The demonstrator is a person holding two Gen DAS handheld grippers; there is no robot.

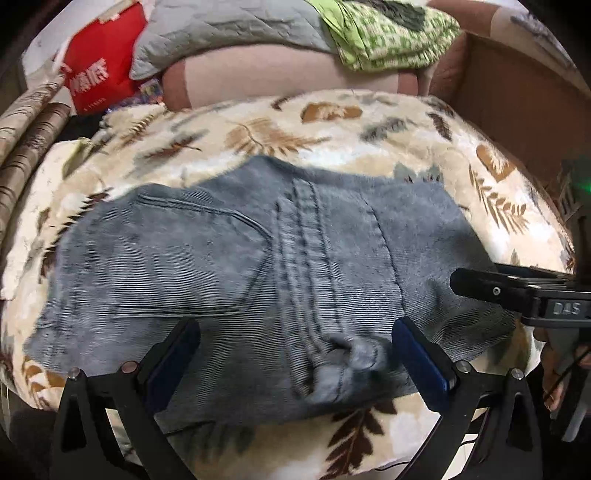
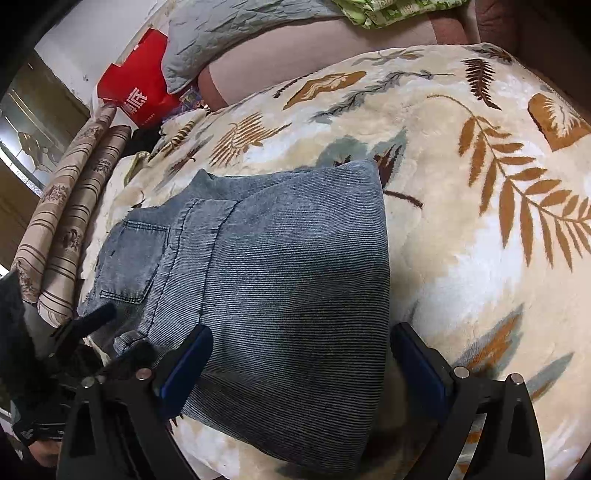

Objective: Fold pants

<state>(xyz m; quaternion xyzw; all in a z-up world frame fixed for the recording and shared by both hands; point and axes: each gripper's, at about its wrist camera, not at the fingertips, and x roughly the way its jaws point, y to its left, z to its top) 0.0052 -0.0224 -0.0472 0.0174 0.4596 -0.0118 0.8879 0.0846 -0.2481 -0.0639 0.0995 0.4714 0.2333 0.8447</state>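
Left wrist view
Pants: you see them folded into a compact blue-grey block on the leaf-print blanket, back pocket and seat seam facing up.
Left gripper: your fingers stand wide apart over the near edge of the pants, a bunched lump of cloth between them but nothing pinched.
Right gripper: it reaches in from the right edge, over the right side of the pants; you cannot tell from here how its fingers stand.
Behind: red box, grey quilt and green cloth beyond the blanket's far edge.

Right wrist view
Pants: the folded block lies left of the blanket's middle, pocket at its left end.
Right gripper: your fingers are spread, straddling the near right end of the pants without clamping.
Left gripper: only a dark finger shows at the pants' left edge.
Left side: striped cushions beside the blanket.
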